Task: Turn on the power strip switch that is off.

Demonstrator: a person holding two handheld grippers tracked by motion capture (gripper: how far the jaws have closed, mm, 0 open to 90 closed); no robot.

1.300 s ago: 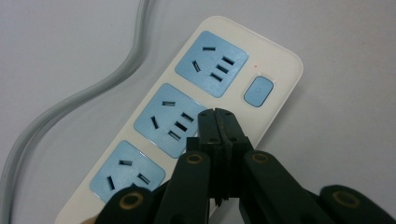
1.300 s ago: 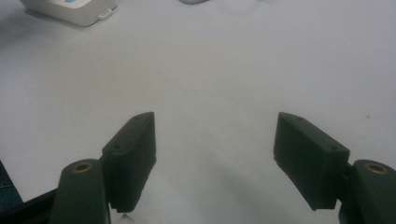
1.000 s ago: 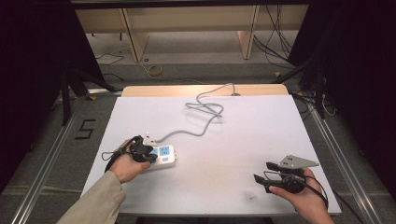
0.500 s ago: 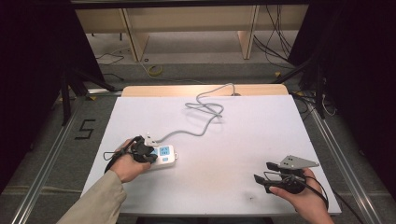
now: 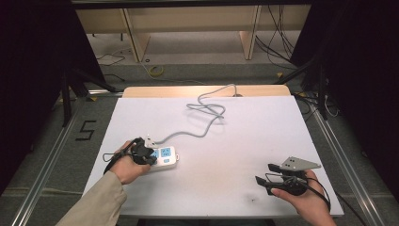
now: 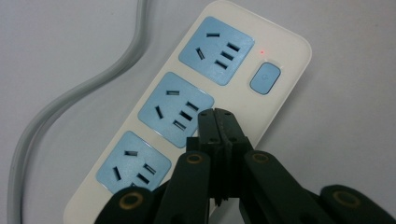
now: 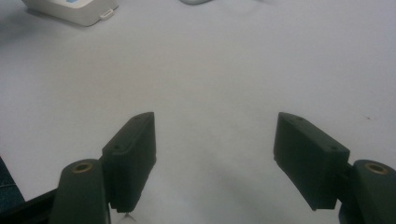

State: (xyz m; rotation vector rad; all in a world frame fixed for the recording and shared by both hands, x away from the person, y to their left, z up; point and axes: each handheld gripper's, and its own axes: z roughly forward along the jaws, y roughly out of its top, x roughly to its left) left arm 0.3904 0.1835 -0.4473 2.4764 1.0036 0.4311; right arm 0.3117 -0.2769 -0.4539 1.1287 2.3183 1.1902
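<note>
The left hand-held gripper [image 6: 215,116] is clenched on nothing, its tips over the cream plastic power strip with blue sockets [image 6: 196,102] at the white counter's [image 5: 244,141] left front. To press the blue switch [image 6: 265,78] (red light above), aim squarely, gently. The right hand-held gripper [image 7: 215,154] rests released.

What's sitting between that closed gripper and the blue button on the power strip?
Nothing visible. The left gripper, jaws shut, hovers over the power strip beside the middle socket; only bare cream casing lies between it and the blue button.
</note>
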